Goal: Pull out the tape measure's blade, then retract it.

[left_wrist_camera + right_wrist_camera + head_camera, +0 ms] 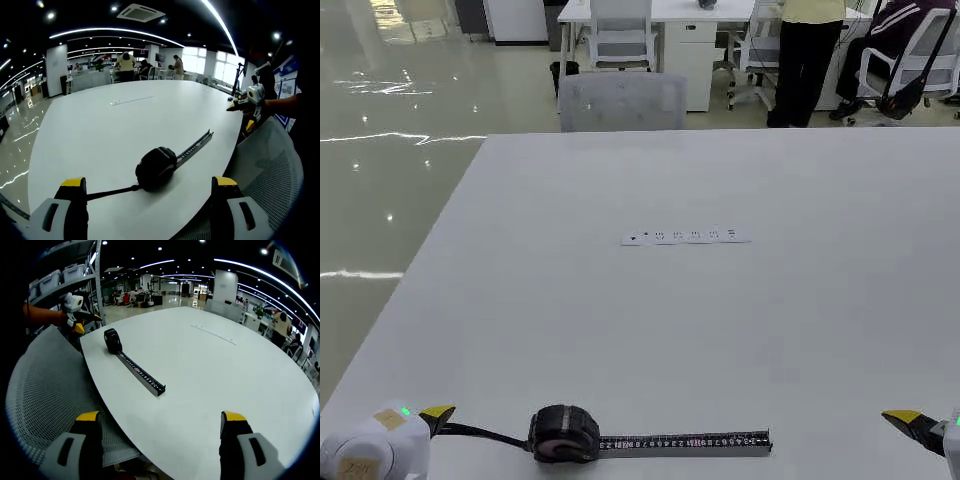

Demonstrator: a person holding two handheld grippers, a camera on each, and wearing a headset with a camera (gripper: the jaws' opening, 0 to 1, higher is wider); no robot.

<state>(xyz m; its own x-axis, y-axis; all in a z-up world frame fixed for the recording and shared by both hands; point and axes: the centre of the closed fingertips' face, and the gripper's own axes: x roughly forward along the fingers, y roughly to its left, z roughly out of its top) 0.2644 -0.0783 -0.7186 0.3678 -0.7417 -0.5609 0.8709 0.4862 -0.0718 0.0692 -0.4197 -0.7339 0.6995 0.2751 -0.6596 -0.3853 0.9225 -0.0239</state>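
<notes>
tape measure: lies at the near edge of your white table, blade drawn out flat toward your right | left gripper: just behind the case, your jaws wide apart, gripping nothing | right gripper: jaws spread, empty, well apart from the blade's tip

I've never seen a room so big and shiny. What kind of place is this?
Probably a large open-plan office or workshop. There are desks with swivel chairs, a long white table, shelves of storage bins, and ceiling strip lights.
</notes>
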